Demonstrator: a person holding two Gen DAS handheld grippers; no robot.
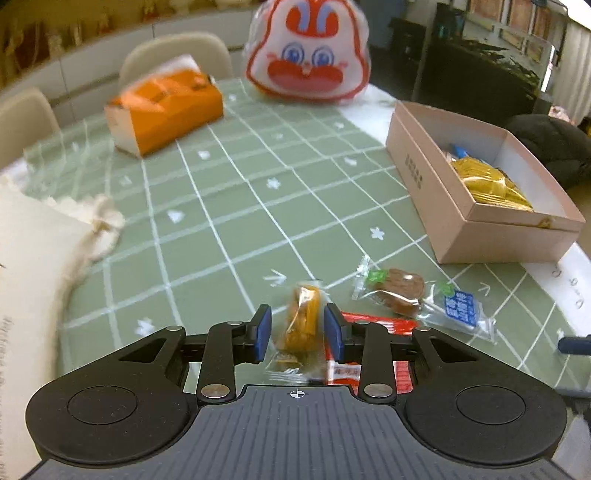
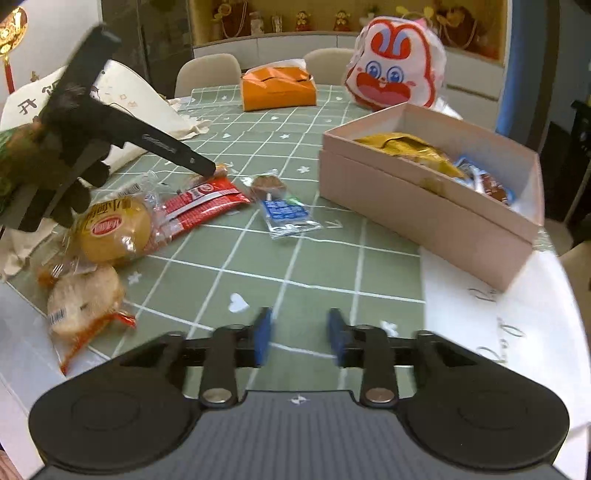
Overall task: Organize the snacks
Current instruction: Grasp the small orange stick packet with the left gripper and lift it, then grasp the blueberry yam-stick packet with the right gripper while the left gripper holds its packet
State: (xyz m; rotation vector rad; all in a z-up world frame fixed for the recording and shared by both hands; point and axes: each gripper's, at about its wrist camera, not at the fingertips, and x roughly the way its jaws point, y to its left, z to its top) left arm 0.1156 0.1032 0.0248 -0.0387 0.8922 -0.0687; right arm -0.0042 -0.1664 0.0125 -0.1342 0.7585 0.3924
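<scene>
Two grippers: left gripper (image 1: 297, 338) jaws apart, straddling an orange wrapped snack (image 1: 301, 321), pads not pressing; right gripper (image 2: 299, 341) apart, empty. Risk: crinkly wrapper slips, or the red packet (image 1: 369, 325) beneath gets pinched. Pink box (image 1: 417, 173) sits well apart.

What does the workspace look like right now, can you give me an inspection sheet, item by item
Surface: green grid-patterned tablecloth.
Job's things: open pink cardboard box holding gold-wrapped snacks; loose on the cloth, red sachet, blue-labelled clear packet, two wrapped round buns.
Clutter: orange tissue box, rabbit-face bag, cream cloth bag.
Grippers: left gripper open around an orange clear-wrapped snack; right gripper open, empty.
Cables: nothing seen.
Surroundings: beige chairs, shelf of figurines.
</scene>
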